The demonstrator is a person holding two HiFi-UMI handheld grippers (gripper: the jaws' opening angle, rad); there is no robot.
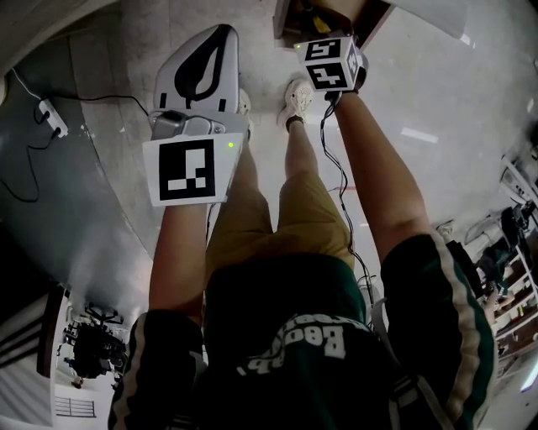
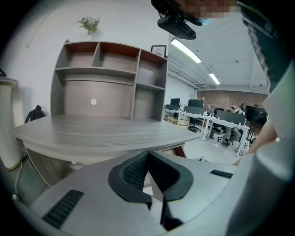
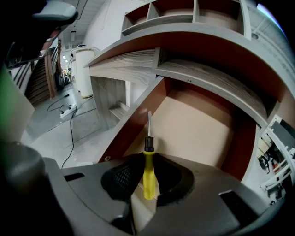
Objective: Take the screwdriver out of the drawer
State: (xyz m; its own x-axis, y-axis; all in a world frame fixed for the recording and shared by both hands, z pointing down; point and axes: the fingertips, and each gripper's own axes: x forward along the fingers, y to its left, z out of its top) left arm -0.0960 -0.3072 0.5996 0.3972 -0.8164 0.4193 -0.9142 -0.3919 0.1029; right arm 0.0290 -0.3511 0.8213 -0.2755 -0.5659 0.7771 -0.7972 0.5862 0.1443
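The screwdriver [image 3: 148, 174] has a yellow handle, a black collar and a thin metal shaft that points away from me. My right gripper [image 3: 148, 157] is shut on the handle and holds it just over the tan floor of the open drawer [image 3: 198, 124], near its red-brown left wall. In the head view the right gripper's marker cube [image 1: 330, 63] hides the jaws at the drawer [image 1: 290, 21]. My left gripper [image 2: 147, 154] is shut with nothing in it, held out in front of the grey desk [image 2: 101, 131], and it shows at the upper left [image 1: 220, 38] in the head view.
A shelf unit [image 2: 110, 78] stands on the desk. A power strip [image 1: 52, 117] with cables lies on the floor at the left. The person's legs and shoes [image 1: 296, 97] stand below the drawer. Office desks and chairs [image 2: 221, 124] fill the room behind.
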